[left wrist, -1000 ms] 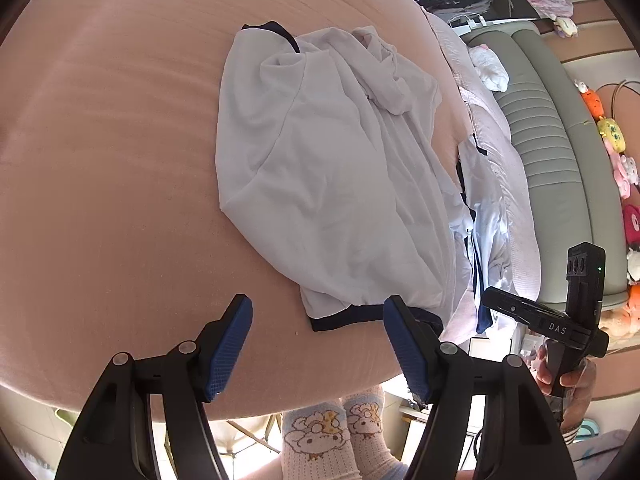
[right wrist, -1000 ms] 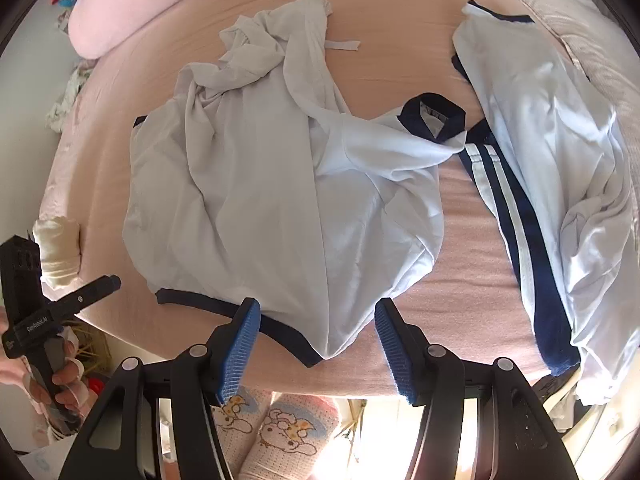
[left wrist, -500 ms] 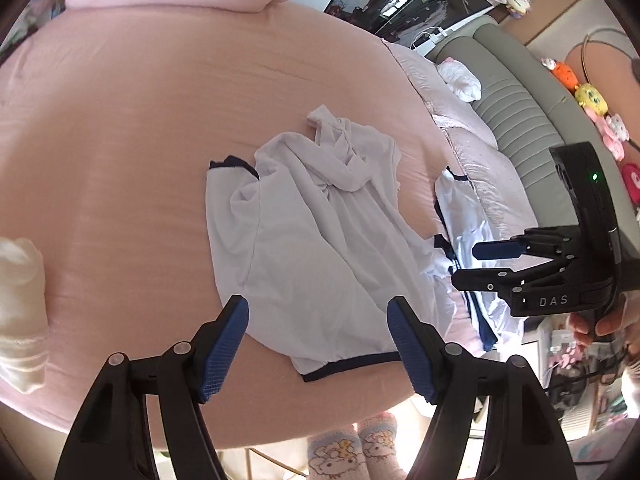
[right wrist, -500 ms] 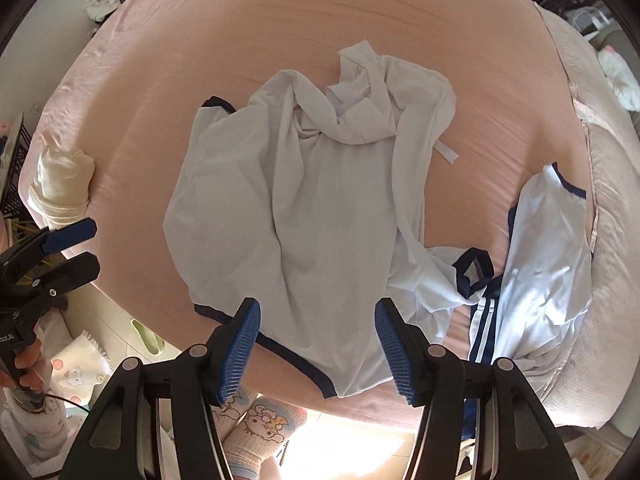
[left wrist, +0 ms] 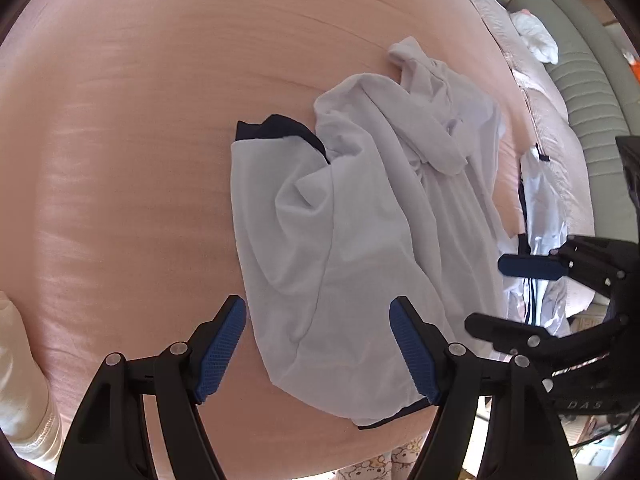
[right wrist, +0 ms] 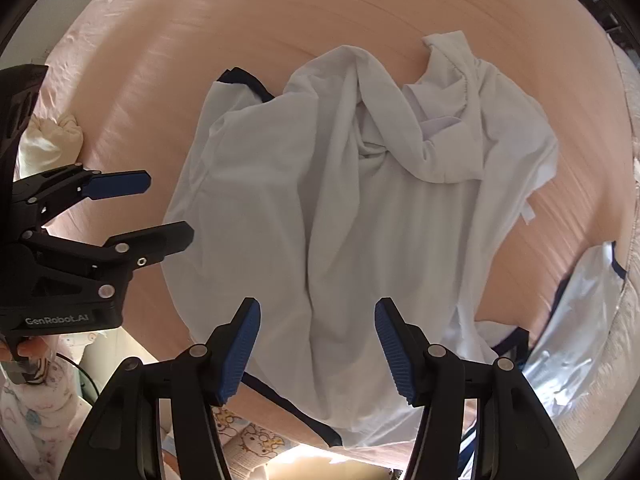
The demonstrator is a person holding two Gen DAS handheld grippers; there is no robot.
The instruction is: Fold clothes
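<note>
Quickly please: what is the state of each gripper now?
Left gripper: open, holding nothing, above the white shirt.
Right gripper: open, holding nothing.

Looks like a bedroom at home: big bed with a pink sheet point(left wrist: 160, 120), a grey-green padded headboard point(left wrist: 592, 92) and clothes point(right wrist: 360, 220) lying crumpled on top.

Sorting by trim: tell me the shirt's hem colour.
Navy, on the hem of the white shirt; clearest in the right wrist view.
</note>
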